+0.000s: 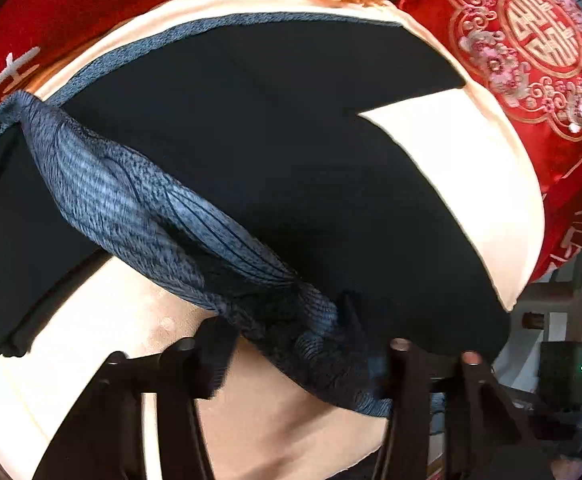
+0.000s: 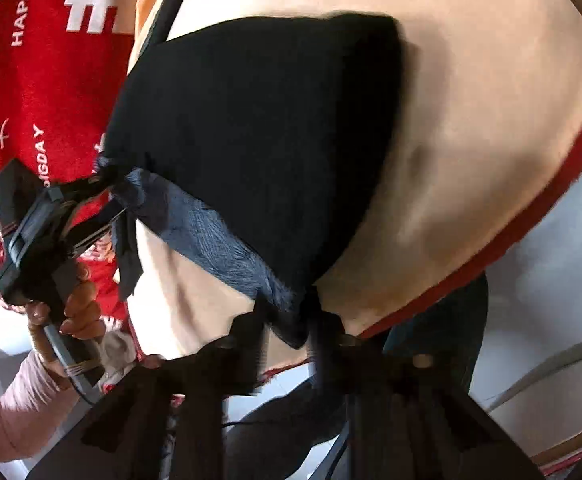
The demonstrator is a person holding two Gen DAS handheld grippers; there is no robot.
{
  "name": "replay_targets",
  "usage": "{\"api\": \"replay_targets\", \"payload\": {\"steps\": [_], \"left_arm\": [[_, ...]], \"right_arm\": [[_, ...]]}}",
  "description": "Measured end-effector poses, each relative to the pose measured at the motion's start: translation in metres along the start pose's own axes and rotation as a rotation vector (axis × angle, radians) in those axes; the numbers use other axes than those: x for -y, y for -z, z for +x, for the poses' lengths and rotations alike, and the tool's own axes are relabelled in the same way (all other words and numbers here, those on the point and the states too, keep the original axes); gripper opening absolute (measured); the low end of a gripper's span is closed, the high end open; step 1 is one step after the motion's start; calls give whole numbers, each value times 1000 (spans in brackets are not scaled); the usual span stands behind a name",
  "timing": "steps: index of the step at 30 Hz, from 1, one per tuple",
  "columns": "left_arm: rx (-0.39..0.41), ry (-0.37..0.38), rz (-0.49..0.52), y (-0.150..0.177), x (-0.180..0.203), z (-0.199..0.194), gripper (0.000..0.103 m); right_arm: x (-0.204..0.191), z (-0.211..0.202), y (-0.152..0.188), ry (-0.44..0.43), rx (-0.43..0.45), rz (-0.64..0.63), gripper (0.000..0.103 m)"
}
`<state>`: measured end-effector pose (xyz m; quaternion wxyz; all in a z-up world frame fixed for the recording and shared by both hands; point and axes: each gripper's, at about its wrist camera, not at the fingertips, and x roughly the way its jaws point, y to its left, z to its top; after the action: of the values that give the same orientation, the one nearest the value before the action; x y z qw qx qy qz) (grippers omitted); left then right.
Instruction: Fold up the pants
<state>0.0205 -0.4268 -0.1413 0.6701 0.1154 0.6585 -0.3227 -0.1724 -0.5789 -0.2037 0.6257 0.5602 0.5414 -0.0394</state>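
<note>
While both wrist views look down over a cream cushion (image 1: 443, 152), the dark pants (image 1: 251, 128) lie spread across it, legs splitting toward the far side. My left gripper (image 1: 291, 356) is closed on the ribbed blue-grey waistband (image 1: 143, 204), which bunches up between my fingers at one corner. My right gripper (image 2: 287, 332) is pinched on the opposite waistband corner, cloth stretched between the two holds. From the right wrist, the left gripper shows at the left edge, a hand (image 2: 79, 308) around its handle. Red embroidered fabric (image 1: 531, 40) lies beside the cushion; red printed cloth (image 2: 43, 80) lies along its other side.
</note>
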Motion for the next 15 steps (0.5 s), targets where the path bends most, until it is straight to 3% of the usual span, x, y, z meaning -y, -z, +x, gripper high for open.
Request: {"api": "replay_targets", "payload": {"steps": [2,6,10,15], "left_arm": [[-2,16,-25,-5,0,-7,32],[43,40,-51,-23,7,-34,32],[103,48,-48,-53,18,-56,32],[180,40,-57,-108,25,-62,32]], "right_arm": [[-12,-15,-7,-12,2,-12,13],[-42,-68,-32,-75,53,-76,13],[-81,-112,-84,-99,118,-171,13],[-119,-138,-163,-86,177,-265,13]]}}
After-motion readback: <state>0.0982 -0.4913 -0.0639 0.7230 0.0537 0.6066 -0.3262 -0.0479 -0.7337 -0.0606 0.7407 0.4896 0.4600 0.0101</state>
